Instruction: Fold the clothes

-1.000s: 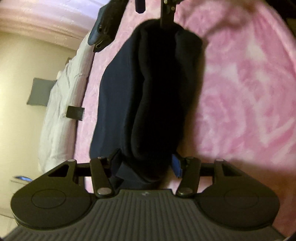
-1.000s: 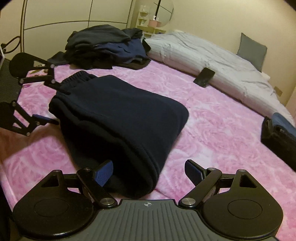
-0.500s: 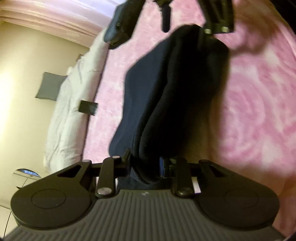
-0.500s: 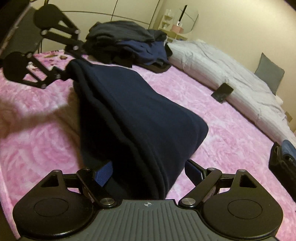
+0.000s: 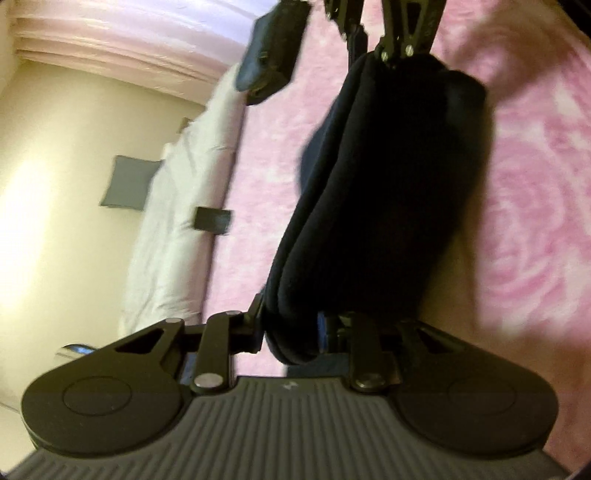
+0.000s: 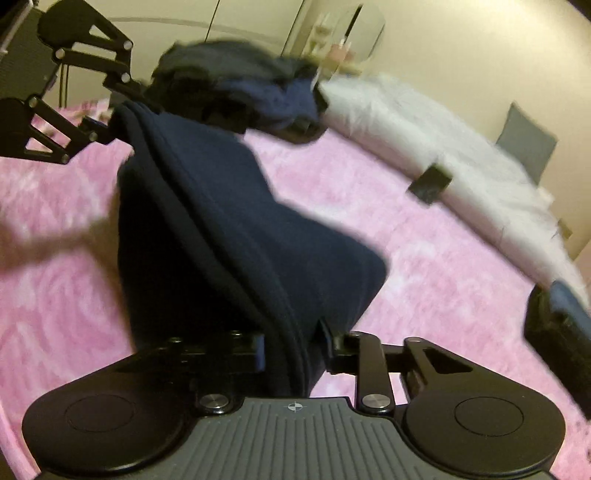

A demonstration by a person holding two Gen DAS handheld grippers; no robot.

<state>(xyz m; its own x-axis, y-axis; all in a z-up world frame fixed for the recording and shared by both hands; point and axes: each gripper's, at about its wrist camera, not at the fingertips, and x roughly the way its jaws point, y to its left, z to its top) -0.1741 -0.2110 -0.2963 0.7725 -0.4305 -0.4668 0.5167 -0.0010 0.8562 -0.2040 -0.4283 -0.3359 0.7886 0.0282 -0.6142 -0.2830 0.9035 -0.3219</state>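
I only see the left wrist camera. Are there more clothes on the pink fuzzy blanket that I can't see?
Observer: Yes, the right wrist view shows a heap of dark clothes at the far end of the pink fuzzy blanket, behind the left gripper.
Operator: What's behind that heap?
Observer: What looks like a rounded mirror, blurred.
Operator: Is my right gripper gripping?
Observer: Yes, its own camera shows the right gripper shut on the dark navy fleece garment.

We see our left gripper at 6 o'clock, its 2 fingers pinched on dark cloth; our right gripper likewise clamps cloth at 6 o'clock, facing the left one at 10 o'clock
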